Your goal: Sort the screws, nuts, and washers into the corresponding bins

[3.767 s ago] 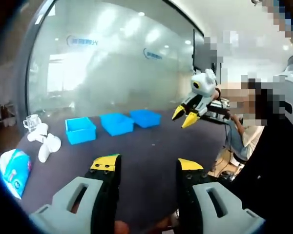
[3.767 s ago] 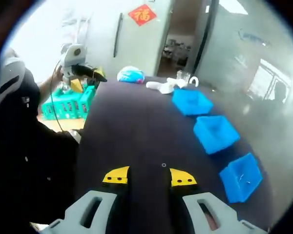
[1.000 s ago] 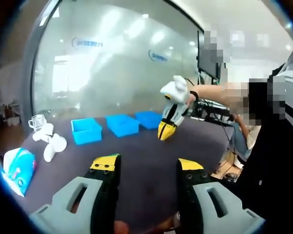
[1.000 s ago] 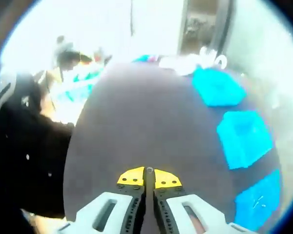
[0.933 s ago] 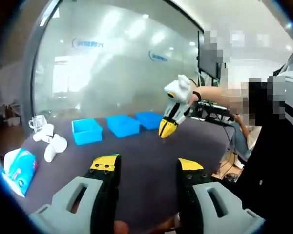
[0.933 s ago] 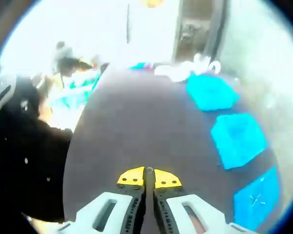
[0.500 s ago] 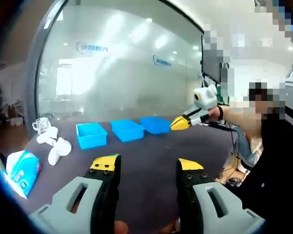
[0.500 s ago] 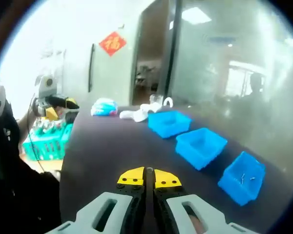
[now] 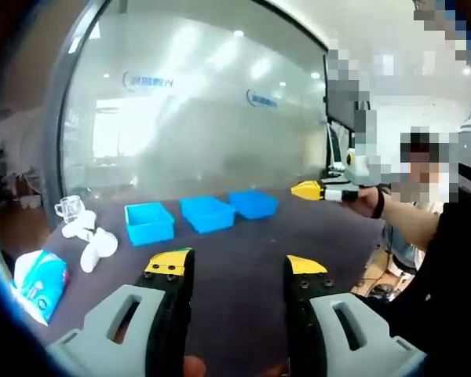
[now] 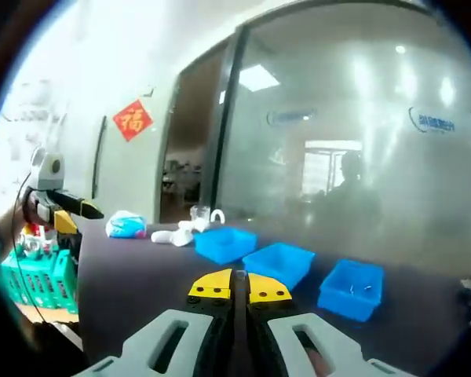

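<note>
Tissue pack (image 9: 38,275) sits farthest out on your left, then white cups (image 9: 90,236), then the three blue bins (image 9: 206,212) in a row on the dark table (image 9: 243,251) — take the middle bin as your marker. Your left gripper (image 9: 235,271) hangs low over the near table edge short of that middle bin, jaws spread wide, nothing between them. Your right gripper (image 10: 240,284) is raised level, out past the bin furthest from the cups, tips pressed together; something tiny may sit pinched there, but I cannot tell. That end bin (image 10: 352,289) already shows a few small bright bits of hardware inside. It reads like you're carrying a piece toward a bin; next, bring the right tips over the matching one, lower, and release.
</note>
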The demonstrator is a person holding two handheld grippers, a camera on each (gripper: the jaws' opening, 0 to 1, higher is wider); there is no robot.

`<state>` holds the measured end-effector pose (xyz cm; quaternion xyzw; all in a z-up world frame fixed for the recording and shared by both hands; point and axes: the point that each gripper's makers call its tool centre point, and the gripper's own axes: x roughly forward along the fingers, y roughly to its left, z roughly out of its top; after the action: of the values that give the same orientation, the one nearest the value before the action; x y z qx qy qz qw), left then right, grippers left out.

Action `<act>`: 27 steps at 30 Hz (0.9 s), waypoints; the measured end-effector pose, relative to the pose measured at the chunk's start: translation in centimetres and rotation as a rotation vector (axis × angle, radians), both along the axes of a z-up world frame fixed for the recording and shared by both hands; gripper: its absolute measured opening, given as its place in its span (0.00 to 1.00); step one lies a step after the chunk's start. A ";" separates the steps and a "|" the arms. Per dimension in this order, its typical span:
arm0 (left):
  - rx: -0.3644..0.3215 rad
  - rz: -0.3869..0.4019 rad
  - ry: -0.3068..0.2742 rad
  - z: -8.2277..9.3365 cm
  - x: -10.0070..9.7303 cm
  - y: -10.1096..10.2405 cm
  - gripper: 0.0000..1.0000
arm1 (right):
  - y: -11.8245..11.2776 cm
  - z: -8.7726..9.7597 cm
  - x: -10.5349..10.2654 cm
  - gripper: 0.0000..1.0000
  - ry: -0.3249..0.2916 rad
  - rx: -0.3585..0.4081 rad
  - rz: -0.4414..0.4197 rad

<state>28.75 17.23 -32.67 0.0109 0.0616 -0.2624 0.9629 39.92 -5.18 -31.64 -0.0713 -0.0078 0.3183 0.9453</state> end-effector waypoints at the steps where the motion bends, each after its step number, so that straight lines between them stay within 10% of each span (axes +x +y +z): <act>1: -0.003 0.001 -0.001 0.0 0.0 0.0 0.44 | 0.1 0.2 0.3 0.02 -0.002 -0.001 -0.005; 27: 0.002 0.046 -0.007 0.0 -0.5 0.5 0.44 | 6.4 3.9 15.8 0.02 -0.015 -0.063 -0.087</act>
<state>28.24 17.75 -32.64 0.0115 0.0588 -0.2402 0.9689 55.76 1.26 -27.71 -0.1039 -0.0019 0.2765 0.9554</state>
